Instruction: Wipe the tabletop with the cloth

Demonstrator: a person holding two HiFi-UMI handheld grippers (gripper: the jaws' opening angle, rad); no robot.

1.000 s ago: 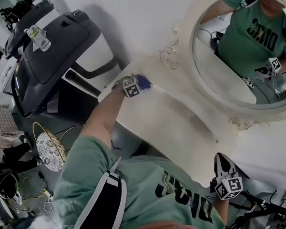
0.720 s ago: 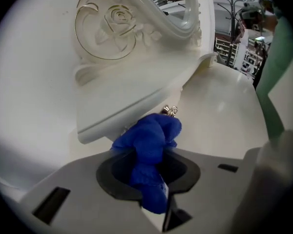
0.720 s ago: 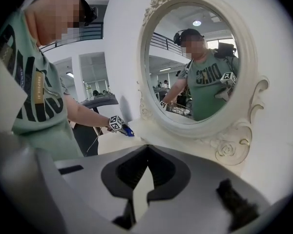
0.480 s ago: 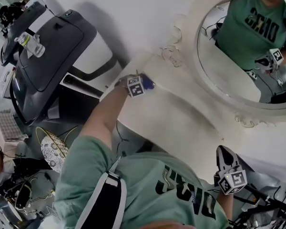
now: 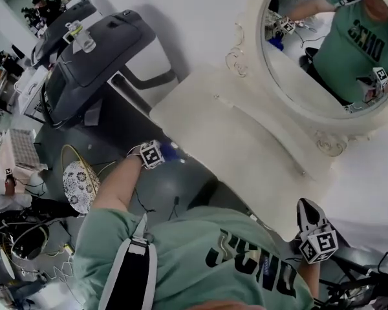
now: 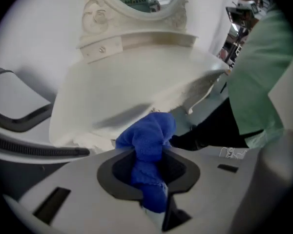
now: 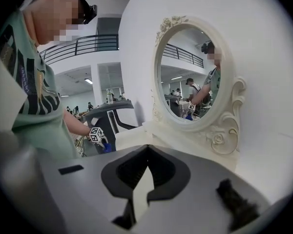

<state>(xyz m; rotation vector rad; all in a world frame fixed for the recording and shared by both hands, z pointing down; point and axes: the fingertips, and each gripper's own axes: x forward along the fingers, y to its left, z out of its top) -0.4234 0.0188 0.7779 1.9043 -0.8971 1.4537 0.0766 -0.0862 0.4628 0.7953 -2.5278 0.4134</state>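
Observation:
The blue cloth (image 6: 147, 152) is bunched up between the jaws of my left gripper (image 6: 149, 145), which is shut on it. In the head view that left gripper (image 5: 156, 154) and the cloth (image 5: 171, 152) hang off the left edge of the cream tabletop (image 5: 246, 147), over the grey floor. The tabletop (image 6: 136, 77) lies just ahead of the cloth in the left gripper view. My right gripper (image 5: 308, 228) is at the table's near right corner. Its jaws (image 7: 146, 155) are shut with nothing in them.
An oval mirror (image 5: 330, 50) in an ornate cream frame stands at the back of the table against the white wall. A dark treadmill (image 5: 90, 57) is to the left. A white patterned basket (image 5: 77, 185) and cables lie on the floor below.
My left gripper has carried the cloth from the table's far left corner off the left edge and back toward my body. The right gripper has stayed in place.

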